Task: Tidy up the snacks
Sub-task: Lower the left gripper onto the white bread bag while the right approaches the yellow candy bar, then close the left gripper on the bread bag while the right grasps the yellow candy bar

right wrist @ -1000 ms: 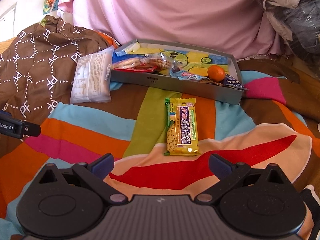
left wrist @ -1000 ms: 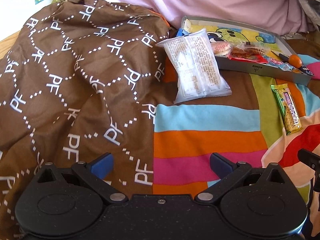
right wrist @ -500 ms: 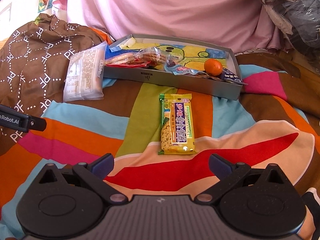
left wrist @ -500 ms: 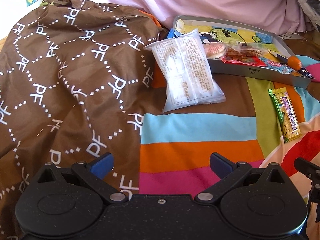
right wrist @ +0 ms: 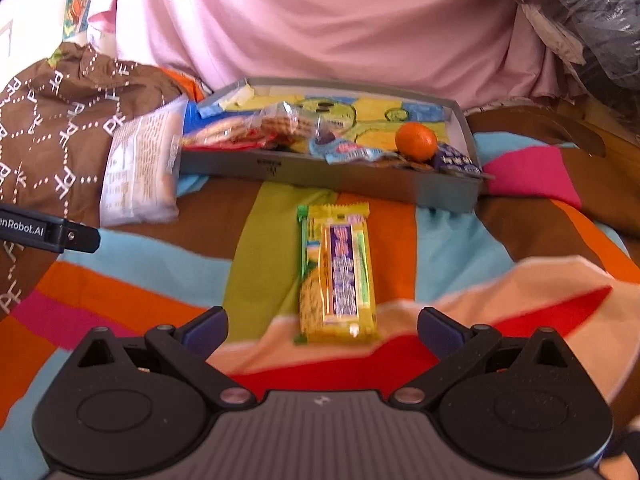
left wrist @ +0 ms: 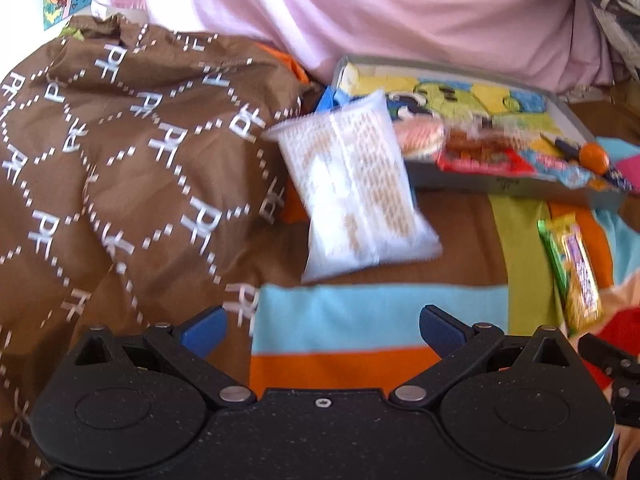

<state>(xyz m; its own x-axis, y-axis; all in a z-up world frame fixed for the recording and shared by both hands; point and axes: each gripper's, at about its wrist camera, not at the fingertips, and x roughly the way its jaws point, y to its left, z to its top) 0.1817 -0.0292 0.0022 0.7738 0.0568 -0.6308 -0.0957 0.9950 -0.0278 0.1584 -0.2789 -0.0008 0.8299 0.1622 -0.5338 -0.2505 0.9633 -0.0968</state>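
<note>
A white snack packet [left wrist: 356, 192] leans against the left end of a grey tray [left wrist: 500, 184] on a striped bedspread. My left gripper [left wrist: 322, 330] stands open a little in front of the packet, holding nothing. In the right wrist view a yellow snack bar [right wrist: 338, 276] lies flat just ahead of my right gripper [right wrist: 322, 328], which is open and empty. The grey tray [right wrist: 320, 174] behind the bar holds several wrapped snacks and an orange [right wrist: 416, 141]. The white packet [right wrist: 138, 172] shows at the tray's left end.
A brown patterned cloth [left wrist: 120, 160] is heaped on the left. Pink fabric [right wrist: 320, 24] rises behind the tray. A dark bundle [right wrist: 592, 20] sits at the back right. The left gripper's tip [right wrist: 48, 233] juts in at the left of the right wrist view.
Both grippers have moved forward: the white packet and the yellow bar sit closer and larger in their views. Both stay open.
</note>
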